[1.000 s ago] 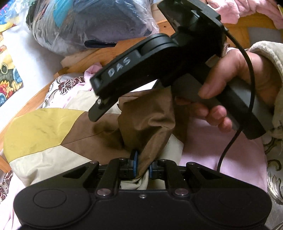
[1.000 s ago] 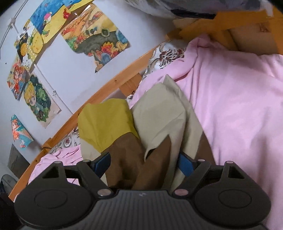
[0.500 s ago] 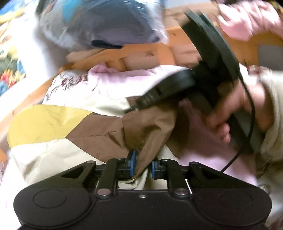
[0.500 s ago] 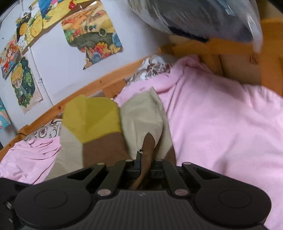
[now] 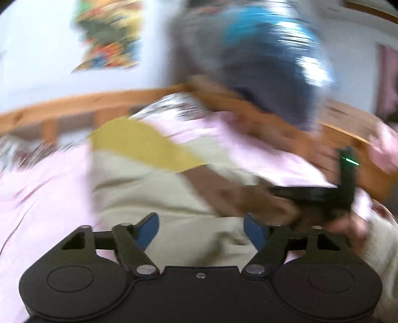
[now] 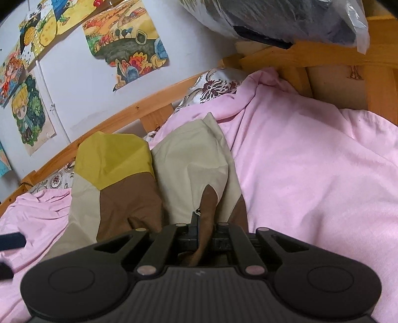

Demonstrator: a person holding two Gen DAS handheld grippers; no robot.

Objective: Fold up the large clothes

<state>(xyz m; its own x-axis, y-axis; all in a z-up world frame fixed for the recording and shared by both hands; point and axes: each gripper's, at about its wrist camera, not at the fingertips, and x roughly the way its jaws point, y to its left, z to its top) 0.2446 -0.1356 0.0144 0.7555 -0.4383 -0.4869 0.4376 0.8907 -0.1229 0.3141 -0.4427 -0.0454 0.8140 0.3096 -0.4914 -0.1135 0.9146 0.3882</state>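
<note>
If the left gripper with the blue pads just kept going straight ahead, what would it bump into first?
Probably the jacket. The left gripper is open, its jaws having just spread apart, and the cream part lies right in front of them on the pink sheet. The picture is blurry, so depth is a guess.

A pink sheet (image 6: 311,174) covers the bed, with a floral-patterned cloth (image 6: 214,85) showing at its far edge. A wooden bed rail (image 6: 119,116) runs along the far left side below a white wall (image 6: 82,82). Colourful drawings (image 6: 124,47) hang on that wall. A clear plastic bag (image 6: 286,17) of dark clothes rests on the wooden frame at the far right.
</note>
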